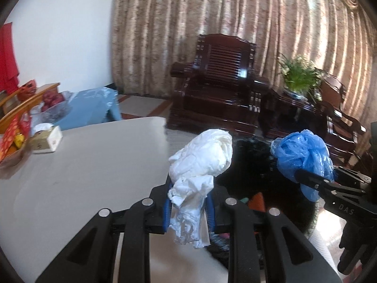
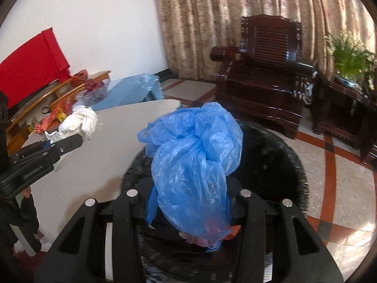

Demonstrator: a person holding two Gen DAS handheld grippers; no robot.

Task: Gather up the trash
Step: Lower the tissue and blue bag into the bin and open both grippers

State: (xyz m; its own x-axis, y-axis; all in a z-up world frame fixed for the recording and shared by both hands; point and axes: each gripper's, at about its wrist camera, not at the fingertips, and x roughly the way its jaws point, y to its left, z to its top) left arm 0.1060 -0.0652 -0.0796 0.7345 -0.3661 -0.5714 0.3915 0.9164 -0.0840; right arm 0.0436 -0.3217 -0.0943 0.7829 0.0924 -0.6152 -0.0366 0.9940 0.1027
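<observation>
Left tongs [image 1: 188,208] pinch a crumpled white tissue wad [image 1: 200,162], right tongs [image 2: 188,208] pinch a loose blue plastic bag [image 2: 193,160] over a black bin [image 2: 271,165] beyond the grey desk's [image 1: 82,165] edge; either could slip out early.

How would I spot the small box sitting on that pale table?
Start at the big pale table and follow it to its far left edge, beside the colourful snack packets. The small box sits there, white-sided and squarish with white tissue poking from its top, unlike the red and yellow wrappers beside it.
</observation>
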